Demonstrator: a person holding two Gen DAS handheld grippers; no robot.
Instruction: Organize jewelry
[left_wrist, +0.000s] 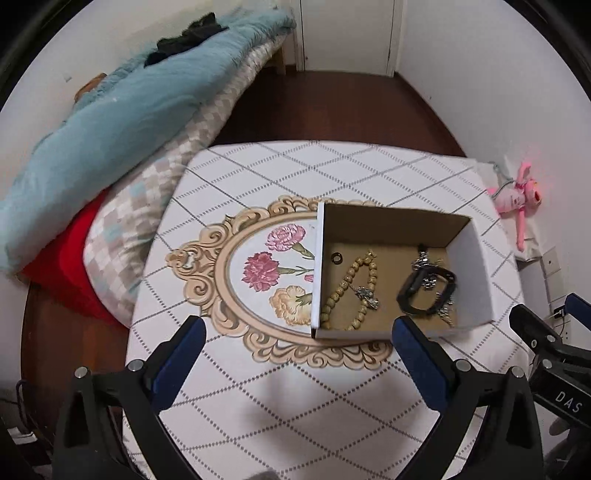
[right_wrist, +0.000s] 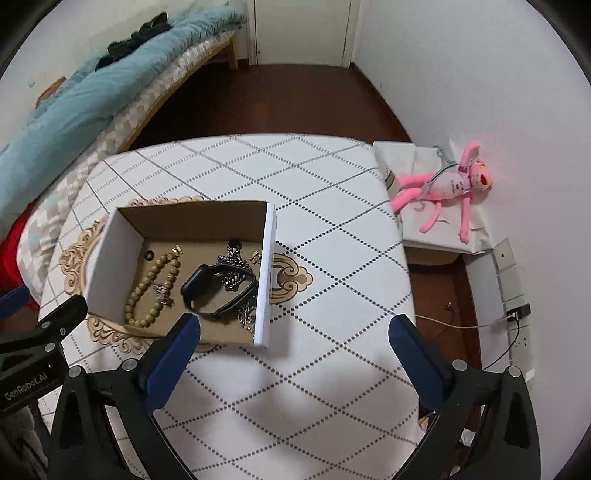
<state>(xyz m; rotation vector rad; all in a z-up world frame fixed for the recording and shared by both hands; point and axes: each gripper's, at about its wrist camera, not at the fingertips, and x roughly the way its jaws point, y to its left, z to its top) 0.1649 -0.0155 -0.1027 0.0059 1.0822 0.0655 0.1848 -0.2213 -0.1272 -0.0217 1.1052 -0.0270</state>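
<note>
An open cardboard box (left_wrist: 476, 254) (right_wrist: 267, 258) with white outer walls sits on the patterned table. Inside lie a wooden bead bracelet (left_wrist: 349, 284) (right_wrist: 147, 291), a small dark ring (left_wrist: 336, 257) (right_wrist: 149, 254), a black watch band (left_wrist: 424, 291) (right_wrist: 218, 291), silver chains (left_wrist: 424, 262) (right_wrist: 236, 267) and a small silver charm (left_wrist: 367, 297) (right_wrist: 162, 291). My left gripper (left_wrist: 299, 328) is open above the table in front of the box, nothing between its blue pads. My right gripper (right_wrist: 293, 326) is also open, its left finger near the box's front corner, holding nothing.
The table (left_wrist: 295, 170) (right_wrist: 332, 258) has a white diamond-patterned cloth with a floral oval print. A bed with a teal blanket (left_wrist: 129, 110) (right_wrist: 92, 96) lies left. A pink plush toy (left_wrist: 513, 199) (right_wrist: 454, 184) rests on a white box at right. Cables and a plug (right_wrist: 517, 314) sit by the wall.
</note>
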